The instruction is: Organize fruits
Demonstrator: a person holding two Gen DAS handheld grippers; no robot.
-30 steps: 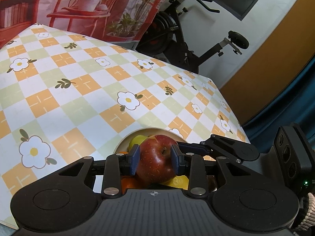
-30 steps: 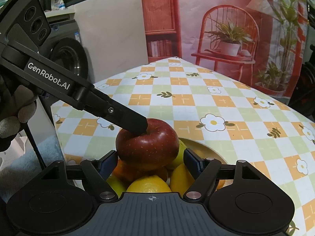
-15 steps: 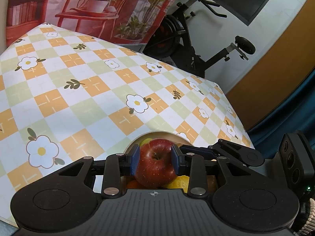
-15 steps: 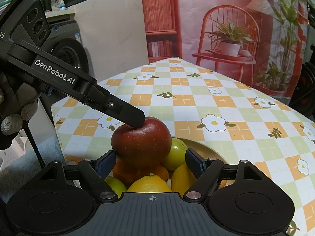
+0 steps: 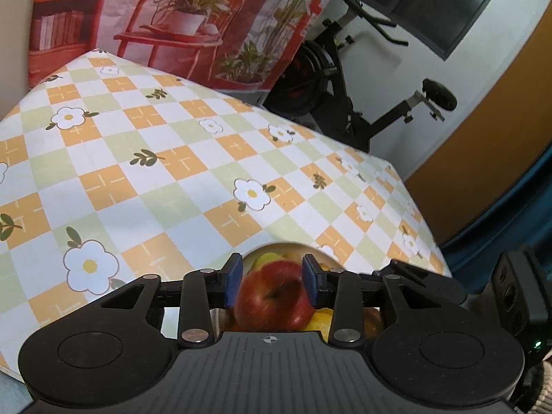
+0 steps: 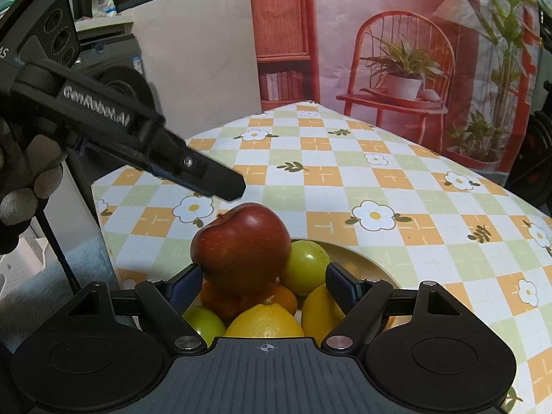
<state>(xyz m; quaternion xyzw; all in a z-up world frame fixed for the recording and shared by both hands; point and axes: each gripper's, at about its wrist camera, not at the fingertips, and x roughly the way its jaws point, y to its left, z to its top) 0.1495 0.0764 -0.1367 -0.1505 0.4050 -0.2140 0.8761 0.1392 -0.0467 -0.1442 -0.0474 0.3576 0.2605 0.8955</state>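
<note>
A red apple (image 6: 241, 248) rests on top of a pile of fruit in a pale bowl (image 6: 362, 258). Under and beside it lie a green apple (image 6: 307, 265), oranges (image 6: 265, 321) and a lemon (image 6: 321, 310). In the left wrist view the apple (image 5: 270, 296) shows between and below the blue pads of my left gripper (image 5: 272, 274), whose jaws are opening. From the right wrist view that gripper's fingertip (image 6: 224, 183) hangs just above the apple, apart from it. My right gripper (image 6: 263, 272) stands open at the near side of the bowl, one pad on each side of the pile.
The bowl sits near the front edge of a table with a checked flower cloth (image 6: 379, 179). A gloved hand (image 6: 20, 186) holds the left gripper. An exercise bike (image 5: 345, 79) stands beyond the far table edge, and a washing machine (image 6: 114, 65) to the left.
The left gripper's jaws have spread and let go of the red apple, and the gripper has lifted slightly off it. The apple now sits on the pile. The right gripper stays put.
</note>
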